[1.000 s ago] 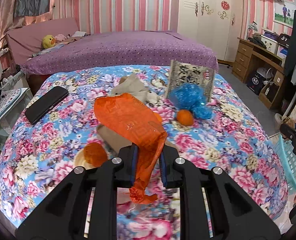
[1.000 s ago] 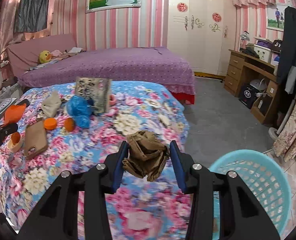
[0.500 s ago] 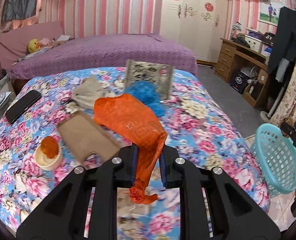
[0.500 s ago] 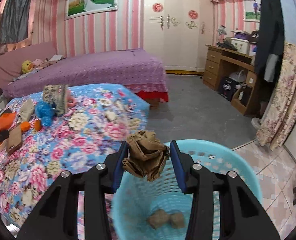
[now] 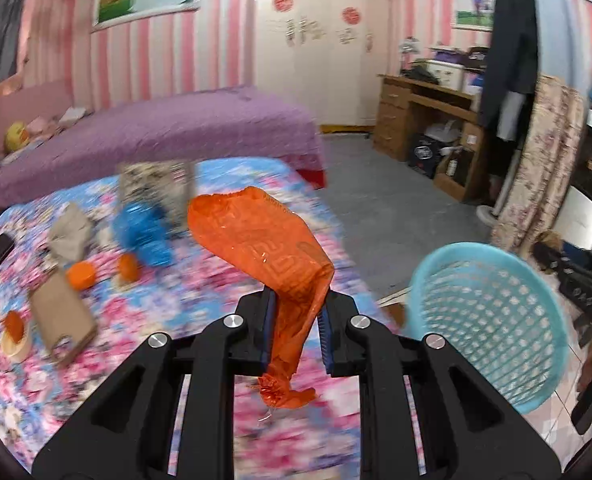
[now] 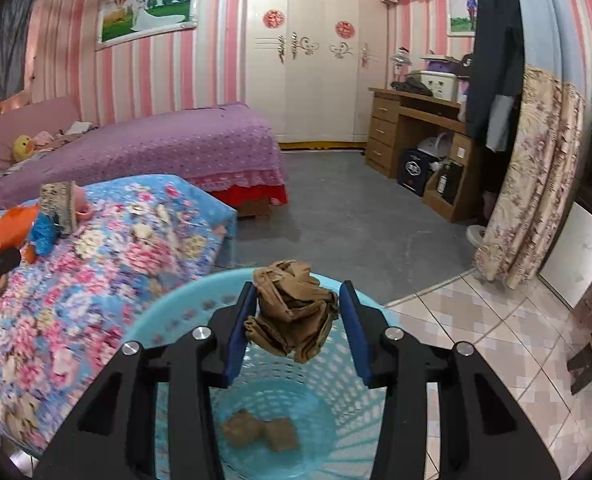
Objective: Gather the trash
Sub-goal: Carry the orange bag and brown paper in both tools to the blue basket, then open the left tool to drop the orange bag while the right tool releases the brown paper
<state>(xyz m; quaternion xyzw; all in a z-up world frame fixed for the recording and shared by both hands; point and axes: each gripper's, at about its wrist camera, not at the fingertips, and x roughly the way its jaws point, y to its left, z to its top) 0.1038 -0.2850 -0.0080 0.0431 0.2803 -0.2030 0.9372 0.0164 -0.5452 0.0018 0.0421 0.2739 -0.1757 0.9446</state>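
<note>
orange wrapper (image 5: 263,256) is clamped between the fingers of the left gripper (image 5: 295,330), in the centre of the left wrist frame; its wide part stands up above the fingers and its twisted end hangs below them. at the right of this frame is the blue basket (image 5: 492,320), beside the bed (image 5: 199,292) with the flower cover. on the bed, at the left of the frame, lie a blue bag (image 5: 143,236), two small oranges (image 5: 81,274) and a brown card (image 5: 61,320). in the right wrist frame the right gripper (image 6: 293,332) has its fingers closed on a crumpled brown paper (image 6: 291,312), held over the open basket (image 6: 163,320). two brown pieces (image 6: 259,434) lie on the basket bottom, in the lower centre.
</note>
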